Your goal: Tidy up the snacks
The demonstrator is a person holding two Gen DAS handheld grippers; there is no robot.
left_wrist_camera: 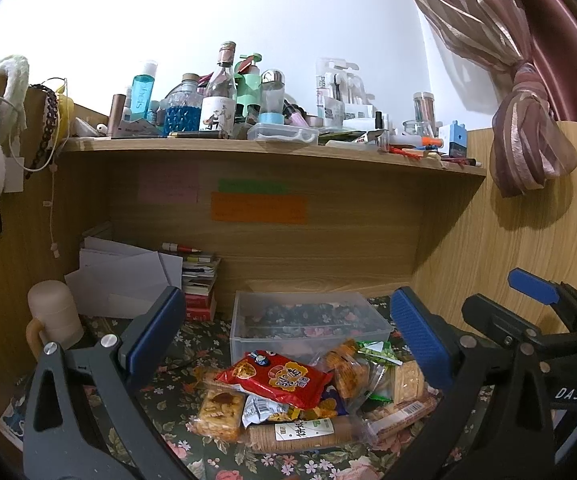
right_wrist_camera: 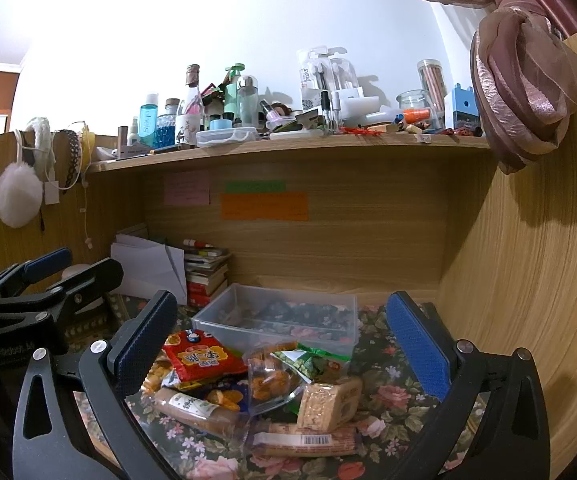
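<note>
A pile of snack packets lies on the floral desk cloth in front of an empty clear plastic box. On top is a red chip bag. Around it are a green packet, a clear bag of orange snacks, cracker packs and a round biscuit roll. My left gripper is open and empty above the pile. My right gripper is open and empty above the pile.
A shelf crowded with bottles and jars runs above the desk. Stacked books and white papers sit at the back left, a beige mug at left. A wooden side panel closes the right. A curtain hangs at right.
</note>
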